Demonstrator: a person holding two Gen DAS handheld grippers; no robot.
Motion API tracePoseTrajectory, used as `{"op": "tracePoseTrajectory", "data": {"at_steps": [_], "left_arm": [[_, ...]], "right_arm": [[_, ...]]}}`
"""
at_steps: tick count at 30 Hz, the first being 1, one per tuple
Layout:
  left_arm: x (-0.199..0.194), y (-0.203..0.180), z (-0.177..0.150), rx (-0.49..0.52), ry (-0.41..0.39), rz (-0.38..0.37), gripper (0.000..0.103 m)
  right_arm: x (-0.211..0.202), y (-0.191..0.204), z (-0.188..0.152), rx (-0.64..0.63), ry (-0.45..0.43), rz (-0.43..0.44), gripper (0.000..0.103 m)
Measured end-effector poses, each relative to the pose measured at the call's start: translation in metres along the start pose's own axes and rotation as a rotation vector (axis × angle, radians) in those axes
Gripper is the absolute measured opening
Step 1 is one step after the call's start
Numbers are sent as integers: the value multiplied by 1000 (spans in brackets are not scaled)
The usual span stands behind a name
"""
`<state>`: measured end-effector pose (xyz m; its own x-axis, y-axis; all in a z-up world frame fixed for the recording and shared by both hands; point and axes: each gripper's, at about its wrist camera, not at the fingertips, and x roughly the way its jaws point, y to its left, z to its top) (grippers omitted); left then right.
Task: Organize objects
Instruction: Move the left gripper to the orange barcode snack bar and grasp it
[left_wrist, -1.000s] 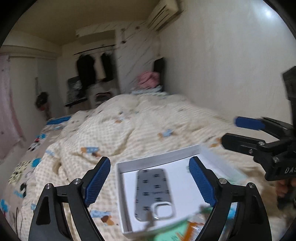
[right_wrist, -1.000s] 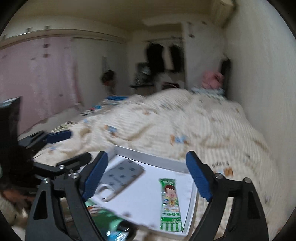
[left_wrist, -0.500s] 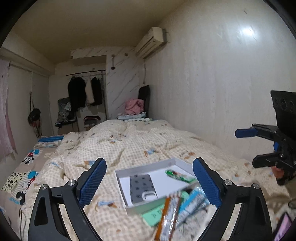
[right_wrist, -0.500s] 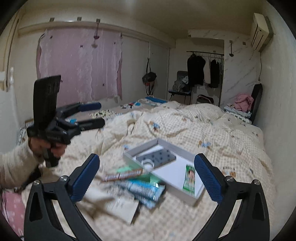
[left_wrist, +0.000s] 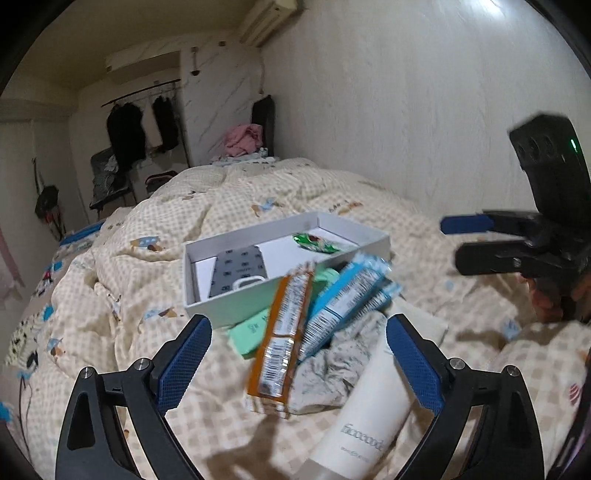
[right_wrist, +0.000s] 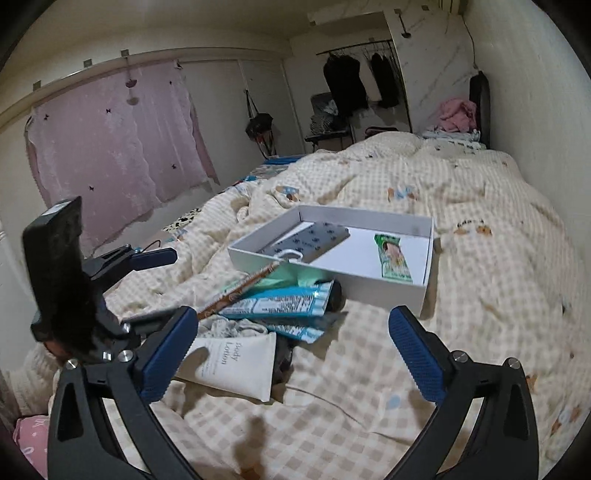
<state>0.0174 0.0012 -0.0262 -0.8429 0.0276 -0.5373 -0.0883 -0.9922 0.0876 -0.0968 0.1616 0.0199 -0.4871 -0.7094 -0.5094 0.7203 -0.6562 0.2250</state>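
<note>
Both grippers, left (left_wrist: 299, 354) and right (right_wrist: 293, 347), gape empty; one box (right_wrist: 388, 288) holds one case (right_wrist: 310, 242), one packet (right_wrist: 395, 258).

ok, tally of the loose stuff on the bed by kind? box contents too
White box: 1
Phone case, in box: 1
Green snack packet, in box: 1
Blue-and-white wrappers: 2
Orange wrapper: 1
Lotion tube: 1
Mint-green item: 1
Grey cloth: 1
Total: 9
</note>
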Motion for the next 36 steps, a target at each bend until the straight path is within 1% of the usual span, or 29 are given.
{"op": "tracePoseTrajectory", "data": {"at_steps": [3,6,8,11,12,13,15,18,23,24,25,26,27,28,31,33,36], "left_arm": [[5,-13,0,65,16,8,97],[12,-17,5,63,21,-11,97],[10,-11,7,32,28,-36,97],[19,5,8,-20,46,-67,95],[18,9,8,-35,52,-98,91],[17,11,8,-45,54,-121,83],[17,17,8,-76,67,-154,78],[21,30,9,-131,90,-155,74],[39,60,6,-276,116,-174,73],[45,68,3,-320,139,-194,60],[52,74,0,-357,166,-211,45],[59,80,-3,-393,194,-220,41],[66,87,-7,-438,225,-227,40],[70,92,-9,-473,231,-255,40],[73,106,-13,-550,210,-332,42],[77,108,-15,-571,217,-362,45],[82,107,-13,-559,224,-376,52]], "right_arm": [[3,0,-6,11,8,-15,102],[4,-2,-8,26,5,-15,102],[4,-7,-7,49,5,-8,102],[6,-11,-10,77,13,-3,102],[6,-12,-10,81,14,-1,102],[7,-13,-10,84,16,1,102],[7,-12,-10,83,19,2,102],[10,-11,-10,76,27,2,102],[11,-12,-11,78,34,6,102],[11,-12,-11,80,36,8,102],[11,-12,-11,82,39,9,102],[12,-13,-12,84,42,10,102],[13,-13,-12,85,45,11,102],[13,-13,-12,85,48,13,102],[15,-12,-13,88,58,19,102],[17,-13,-13,90,64,22,102],[18,-12,-13,90,69,23,102]]}}
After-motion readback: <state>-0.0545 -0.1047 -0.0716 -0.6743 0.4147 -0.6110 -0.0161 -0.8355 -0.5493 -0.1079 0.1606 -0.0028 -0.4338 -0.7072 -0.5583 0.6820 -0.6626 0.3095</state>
